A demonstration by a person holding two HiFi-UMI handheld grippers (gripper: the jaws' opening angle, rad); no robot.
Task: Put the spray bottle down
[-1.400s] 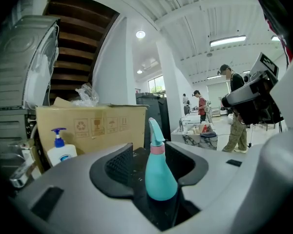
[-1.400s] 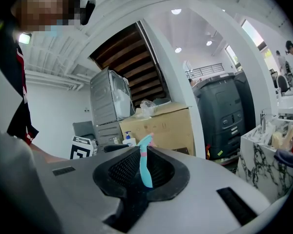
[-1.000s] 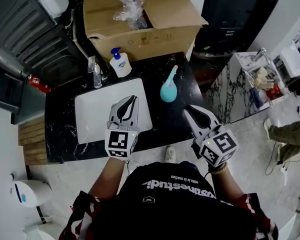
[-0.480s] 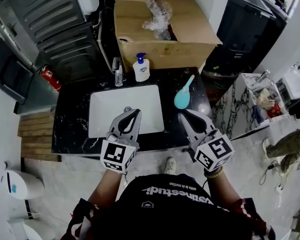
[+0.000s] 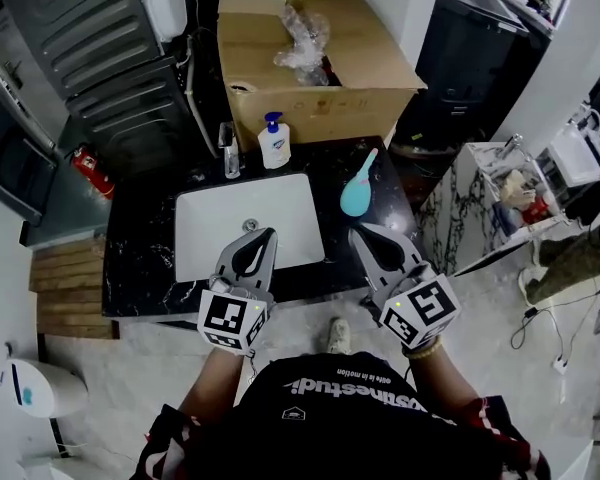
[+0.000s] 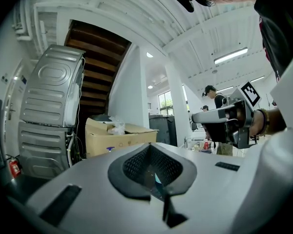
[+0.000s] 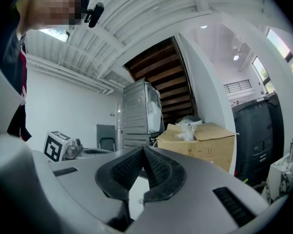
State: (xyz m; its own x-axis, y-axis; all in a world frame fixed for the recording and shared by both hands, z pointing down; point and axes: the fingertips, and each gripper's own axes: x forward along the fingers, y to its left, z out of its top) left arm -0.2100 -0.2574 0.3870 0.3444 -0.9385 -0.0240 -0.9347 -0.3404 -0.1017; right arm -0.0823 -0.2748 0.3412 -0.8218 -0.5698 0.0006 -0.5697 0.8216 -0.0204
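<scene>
Left hand-held gripper (image 5: 264, 234) and right hand-held gripper (image 5: 359, 231) drew back toward counter (image 5: 140, 268) edge (both closed, empty)

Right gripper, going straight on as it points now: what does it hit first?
Probably the cardboard box behind the counter: the right gripper, shut and empty, points level toward its left end. Depth is unclear.

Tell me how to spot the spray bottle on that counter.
Find the black counter with the white sink. Right of the sink is the spray bottle, teal and round-bodied, unlike the white soap bottle with a blue pump behind the sink.
</scene>
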